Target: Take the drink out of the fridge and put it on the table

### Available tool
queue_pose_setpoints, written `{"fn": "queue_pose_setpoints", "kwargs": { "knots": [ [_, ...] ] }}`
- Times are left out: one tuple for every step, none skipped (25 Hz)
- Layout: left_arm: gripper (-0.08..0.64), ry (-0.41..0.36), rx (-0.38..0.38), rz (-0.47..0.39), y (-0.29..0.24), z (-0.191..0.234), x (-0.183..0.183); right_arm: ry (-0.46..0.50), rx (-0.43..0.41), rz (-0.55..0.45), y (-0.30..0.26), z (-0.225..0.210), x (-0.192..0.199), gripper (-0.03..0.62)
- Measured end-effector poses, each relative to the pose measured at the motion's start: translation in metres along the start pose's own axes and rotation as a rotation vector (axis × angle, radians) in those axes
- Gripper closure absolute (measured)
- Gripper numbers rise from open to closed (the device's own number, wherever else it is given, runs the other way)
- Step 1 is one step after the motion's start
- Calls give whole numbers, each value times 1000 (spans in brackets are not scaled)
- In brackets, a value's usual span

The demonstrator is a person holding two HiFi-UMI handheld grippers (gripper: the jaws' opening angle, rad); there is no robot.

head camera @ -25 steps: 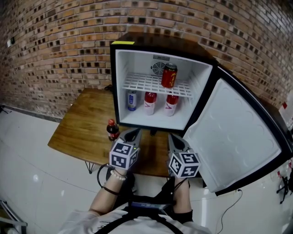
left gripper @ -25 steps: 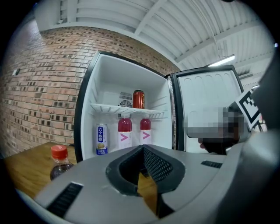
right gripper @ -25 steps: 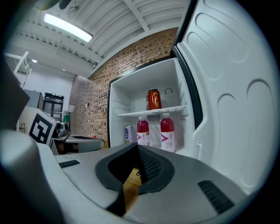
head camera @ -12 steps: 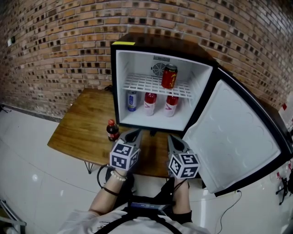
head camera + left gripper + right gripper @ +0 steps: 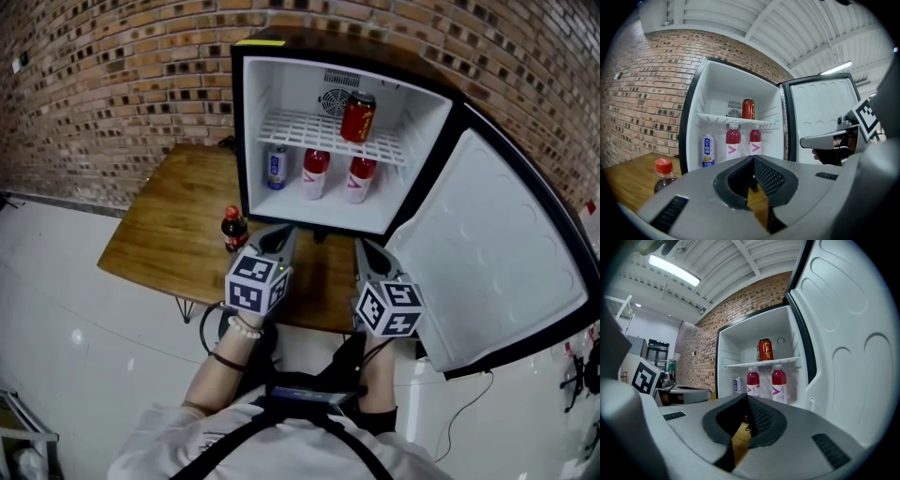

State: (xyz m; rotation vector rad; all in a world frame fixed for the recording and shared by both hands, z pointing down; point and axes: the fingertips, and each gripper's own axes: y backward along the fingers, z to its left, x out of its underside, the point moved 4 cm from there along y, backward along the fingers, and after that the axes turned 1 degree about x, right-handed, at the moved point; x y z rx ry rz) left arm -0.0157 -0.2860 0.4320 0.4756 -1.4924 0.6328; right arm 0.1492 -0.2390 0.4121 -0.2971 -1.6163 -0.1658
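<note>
**Head view with both gripper views.** Since 1 s ago the head camera has tipped and drawn in, so the fridge [image 5: 246,141] now sits higher and larger in frame. The 2 gripper views are almost unchanged over that second. The left gripper [image 5: 279,236] and right gripper [image 5: 367,251] have therefore kept their stand before the open front, over the table [image 5: 159,244] edge. No drink has shifted. Judged effect on the task: only the viewpoint has closed in.

**Fingers.** On both grippers the jaws lie together, pad to pad, with nothing between them.

**Drinks.** 4 stand in the fridge: a red can [image 5: 357,116] on the shelf [image 5: 300,129], and below it a blue can [image 5: 276,167] and 2 pink bottles [image 5: 315,173]. 1 cola bottle [image 5: 233,228] stands upright on the table, just beside the fridge's left front corner. This fits either a drink already set out or a bottle apart from the task; the frames do not settle which.

**Materials.**
- Fridge: black shell, smooth white moulded liner.
- Door [image 5: 487,253]: swung wide to the right, with shallow rounded recesses.
- Shelf: white wire grid.
- Cans: glossy cylinders.
- Bottles: clear plastic; the cola bottle has a red cap.
- Table: varnished wood.
- Wall [image 5: 112,75]: rough brick.
- Pads [image 5: 768,178]: dark, cross-hatched.
</note>
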Motion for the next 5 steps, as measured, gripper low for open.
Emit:
{"fn": "queue_pose_setpoints", "kwargs": {
  "knots": [
    [563, 1, 0, 0, 0, 0, 0, -2, 1, 1, 0, -1, 0, 580],
    [563, 2, 0, 0, 0, 0, 1, -3, 1, 1, 0, -1, 0, 580],
    [563, 2, -1, 0, 0, 0, 1, -4, 0, 0, 0, -1, 0, 580],
    [563, 3, -1, 0, 0, 0, 1, -5, -1, -1, 0, 0, 0, 580],
    [563, 3, -2, 0, 0, 1, 1, -5, -2, -2, -1, 0, -1, 580]
  ]
}}
